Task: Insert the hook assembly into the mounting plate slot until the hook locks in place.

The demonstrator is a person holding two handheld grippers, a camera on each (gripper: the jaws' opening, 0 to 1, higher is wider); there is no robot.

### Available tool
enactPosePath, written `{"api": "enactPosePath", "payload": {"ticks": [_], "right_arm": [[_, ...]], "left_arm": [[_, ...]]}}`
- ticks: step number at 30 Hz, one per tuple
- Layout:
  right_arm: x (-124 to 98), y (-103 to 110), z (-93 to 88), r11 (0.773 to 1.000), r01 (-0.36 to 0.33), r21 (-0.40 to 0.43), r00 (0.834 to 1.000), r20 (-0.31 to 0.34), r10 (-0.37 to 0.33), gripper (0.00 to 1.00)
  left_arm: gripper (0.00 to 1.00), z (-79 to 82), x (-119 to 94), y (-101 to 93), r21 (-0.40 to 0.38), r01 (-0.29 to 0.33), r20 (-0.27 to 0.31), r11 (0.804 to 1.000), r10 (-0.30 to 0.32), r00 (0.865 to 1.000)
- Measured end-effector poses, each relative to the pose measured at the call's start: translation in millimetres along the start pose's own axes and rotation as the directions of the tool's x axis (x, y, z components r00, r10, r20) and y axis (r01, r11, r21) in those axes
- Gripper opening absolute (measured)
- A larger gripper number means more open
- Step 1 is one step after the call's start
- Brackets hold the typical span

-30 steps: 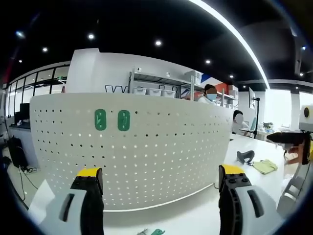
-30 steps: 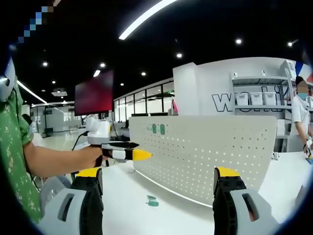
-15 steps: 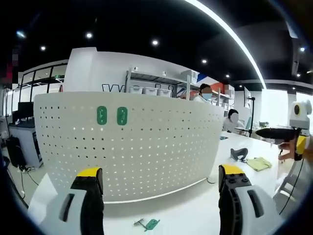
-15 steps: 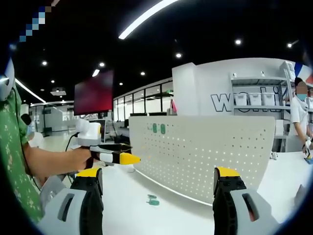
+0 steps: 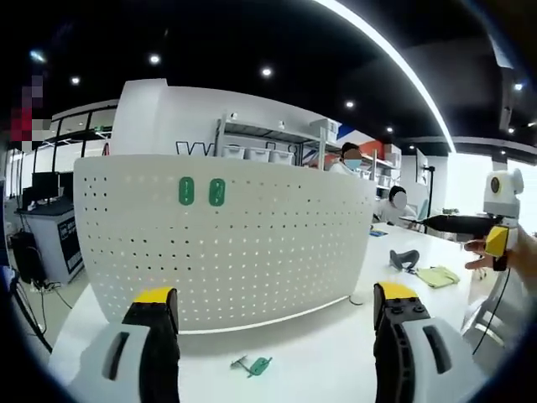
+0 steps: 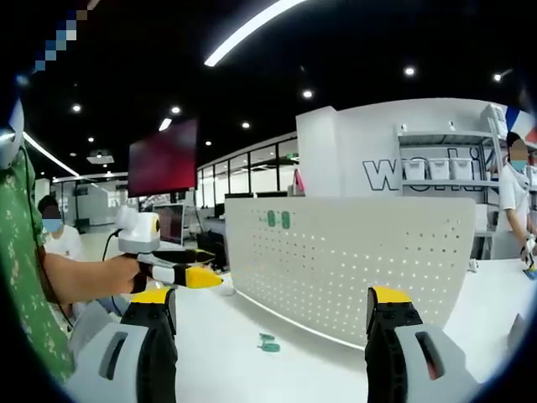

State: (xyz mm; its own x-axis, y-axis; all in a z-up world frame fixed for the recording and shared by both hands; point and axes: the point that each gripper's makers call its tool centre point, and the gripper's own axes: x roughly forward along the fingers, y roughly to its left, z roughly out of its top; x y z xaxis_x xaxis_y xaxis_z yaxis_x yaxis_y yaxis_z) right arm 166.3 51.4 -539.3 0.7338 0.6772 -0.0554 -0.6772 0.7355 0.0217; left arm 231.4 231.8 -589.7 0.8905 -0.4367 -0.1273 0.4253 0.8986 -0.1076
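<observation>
A white pegboard (image 5: pixel 243 243) stands upright on the white table (image 5: pixel 319 353), with two green mounting plates (image 5: pixel 201 191) near its upper left. A small green hook assembly (image 5: pixel 258 365) lies flat on the table in front of the board. My left gripper (image 5: pixel 275 294) is open and empty, its jaws framing the board from a short way back. The right gripper view has the same pegboard (image 6: pixel 352 260), the plates (image 6: pixel 278 220) and the hook assembly (image 6: pixel 268 343). My right gripper (image 6: pixel 271 295) is open and empty too. The left gripper (image 6: pixel 180 275) shows at left, held in a hand.
A grey object (image 5: pixel 405 259) and a yellow-green cloth (image 5: pixel 440 276) lie on the table to the right of the board. The right gripper (image 5: pixel 470 222) hovers at that side. Shelves (image 5: pixel 277 151) and people stand behind. A green sleeve (image 6: pixel 21 277) fills the left edge.
My left gripper has drawn back from the pegboard, so more table and the hook assembly show in its view. In the right gripper view it has slid left and lower. My right gripper has barely moved.
</observation>
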Motion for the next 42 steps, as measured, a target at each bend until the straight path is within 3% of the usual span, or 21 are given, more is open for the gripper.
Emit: {"api": "enactPosePath", "payload": {"ticks": [26, 42], "right_arm": [[-1, 32, 0.8, 1.000, 0.031, 0.002, 0.999, 0.015, -0.031, 0.96], [4, 30, 0.0, 0.997, 0.073, -0.001, 0.997, 0.009, -0.073, 0.96]], "left_arm": [[0.97, -19.8, -45, -1.6, 0.012, 0.051, -0.034, 0.999, -0.050, 0.998], [0.95, -32.0, -33, 6.0, 0.007, 0.099, -0.056, 0.995, -0.099, 0.994]]}}
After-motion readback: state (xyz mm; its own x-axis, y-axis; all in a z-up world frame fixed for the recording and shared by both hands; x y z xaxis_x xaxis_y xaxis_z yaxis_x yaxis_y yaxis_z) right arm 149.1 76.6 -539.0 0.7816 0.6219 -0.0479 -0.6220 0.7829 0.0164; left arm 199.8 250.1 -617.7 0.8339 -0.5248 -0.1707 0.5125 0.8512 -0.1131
